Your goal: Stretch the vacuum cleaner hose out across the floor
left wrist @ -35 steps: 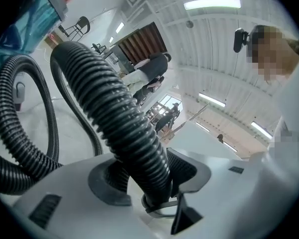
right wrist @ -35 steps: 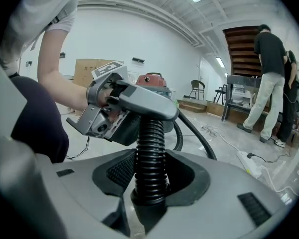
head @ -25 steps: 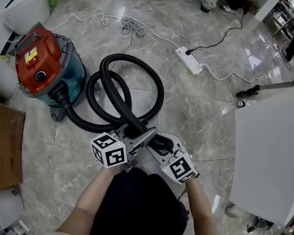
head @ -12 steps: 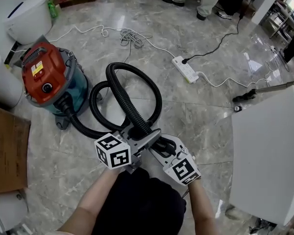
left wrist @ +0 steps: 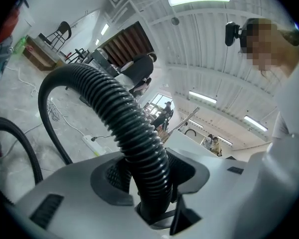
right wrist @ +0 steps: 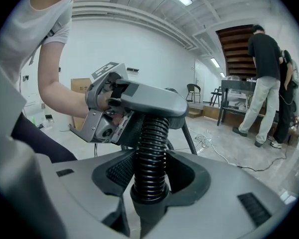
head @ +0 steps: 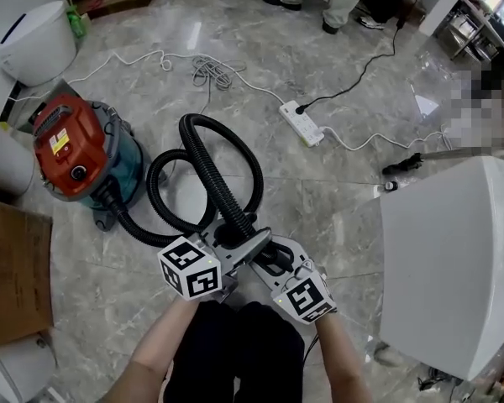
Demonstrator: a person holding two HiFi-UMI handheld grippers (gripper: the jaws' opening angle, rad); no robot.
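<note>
Black ribbed hose [head: 212,168] leaves the lower side of the red-lidded vacuum cleaner [head: 74,145], which stands on the marble floor [head: 336,200] at the left of the head view. The hose lies in two overlapping loops just beside the cleaner. From the coil one stretch rises toward the person and ends between the two grippers, clear of the floor.

The left gripper [head: 250,240] has its fingers [left wrist: 79,183] closed round the ribbed part, with the hose seated in the hollow between them and arching away above. The right gripper [head: 267,257] sits just beside it, nearer the hose's end. Its fingers [right wrist: 224,183] clamp the hose where the ribs meet a smooth collar. The right gripper view also shows the left gripper holding the same stretch a little farther along. Both pairs of fingers stand partly apart, only as wide as the hose.

Beyond the coil a white power strip [head: 301,122] lies on the floor with a black cord [head: 361,70] plugged into it. A white cable [head: 118,64] trails from the strip to a loose tangle. A white bin [head: 35,34] stands at the upper left and cardboard [head: 13,267] lies at the left edge. A large white slab [head: 454,259] fills the right side. Two people's legs [head: 336,2] show at the top.
</note>
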